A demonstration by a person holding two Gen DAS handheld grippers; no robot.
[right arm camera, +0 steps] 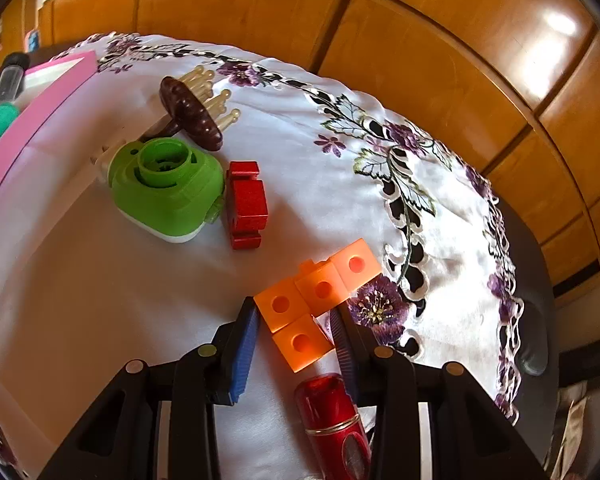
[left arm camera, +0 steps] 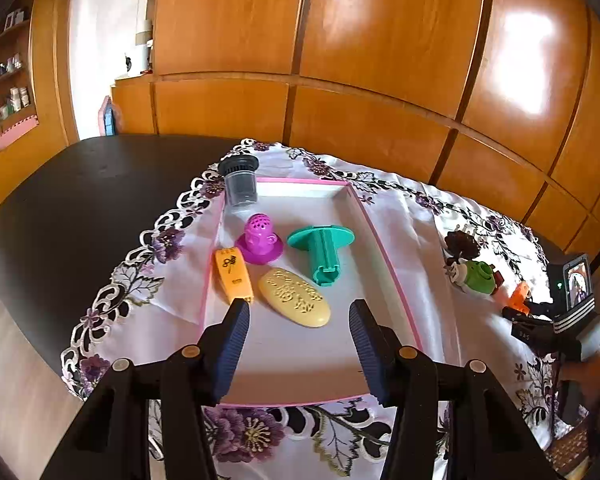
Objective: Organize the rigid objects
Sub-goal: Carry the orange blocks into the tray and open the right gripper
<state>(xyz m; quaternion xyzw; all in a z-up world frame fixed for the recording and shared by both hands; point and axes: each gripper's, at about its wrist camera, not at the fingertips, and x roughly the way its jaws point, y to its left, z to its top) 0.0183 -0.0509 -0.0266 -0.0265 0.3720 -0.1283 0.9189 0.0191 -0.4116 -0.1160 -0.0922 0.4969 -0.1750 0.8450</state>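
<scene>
Left tongs (left arm camera: 299,312) spread over pink tray (left arm camera: 384,248) — right tongs (right arm camera: 296,320) pinching orange blocks (right arm camera: 306,304).

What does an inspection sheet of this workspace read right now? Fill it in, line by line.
Surface: dark table under a white flowered cloth.
Job's things: pink tray holds a grey cup, purple toy, teal plunger, orange tag and yellow soap. Orange blocks, red block, green case, brown brush and red tube lie on the cloth.
Clutter: nothing seen.
Grippers: left gripper open above the tray; right gripper straddles the orange blocks, grip unclear.
Cables: nothing seen.
Surroundings: wooden cabinets.
</scene>
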